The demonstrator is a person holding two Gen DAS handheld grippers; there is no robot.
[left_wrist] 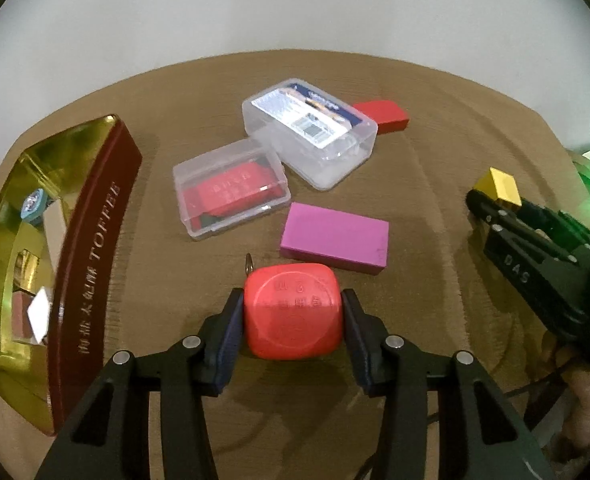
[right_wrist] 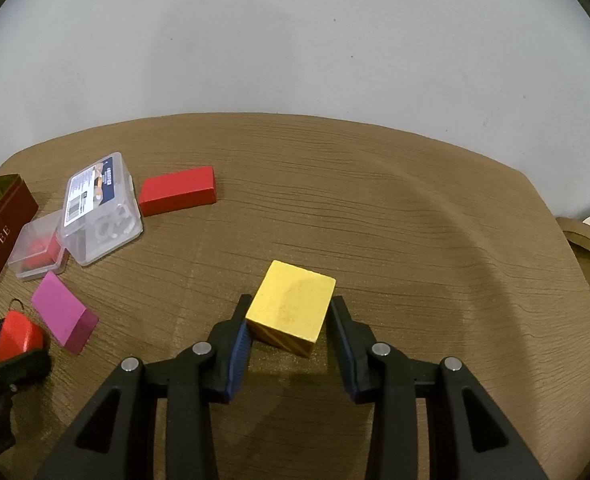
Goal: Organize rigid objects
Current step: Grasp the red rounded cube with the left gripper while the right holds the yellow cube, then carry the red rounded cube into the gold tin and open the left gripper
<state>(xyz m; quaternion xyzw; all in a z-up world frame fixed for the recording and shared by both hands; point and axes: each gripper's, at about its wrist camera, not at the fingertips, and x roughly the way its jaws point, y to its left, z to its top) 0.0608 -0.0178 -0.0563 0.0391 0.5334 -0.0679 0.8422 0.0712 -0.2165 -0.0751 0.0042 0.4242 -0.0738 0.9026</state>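
The left gripper [left_wrist: 293, 316] is clamping a rounded red tape-measure case [left_wrist: 293, 314], its 2 blue pads pressing the case's sides, a small metal ring [left_wrist: 249, 262] sticking out at the far end. The right gripper [right_wrist: 289, 322] is sitting around a yellow cube [right_wrist: 291, 306]; the left pad is touching it, while a thin gap seems to be showing at the right pad, so I cannot tell whether it is gripping. Just beyond the red case, a pink block [left_wrist: 335, 238] is lying flat on the brown tablecloth [left_wrist: 435, 152]. Past that, 2 clear plastic boxes are lying side by side: a small one [left_wrist: 231, 188] holding red contents and a larger labelled one [left_wrist: 311, 132]. A red block [left_wrist: 385, 116] is lying behind the larger box. Off to the left, an open gold-lined toffee tin [left_wrist: 91, 248] is holding a few small items.
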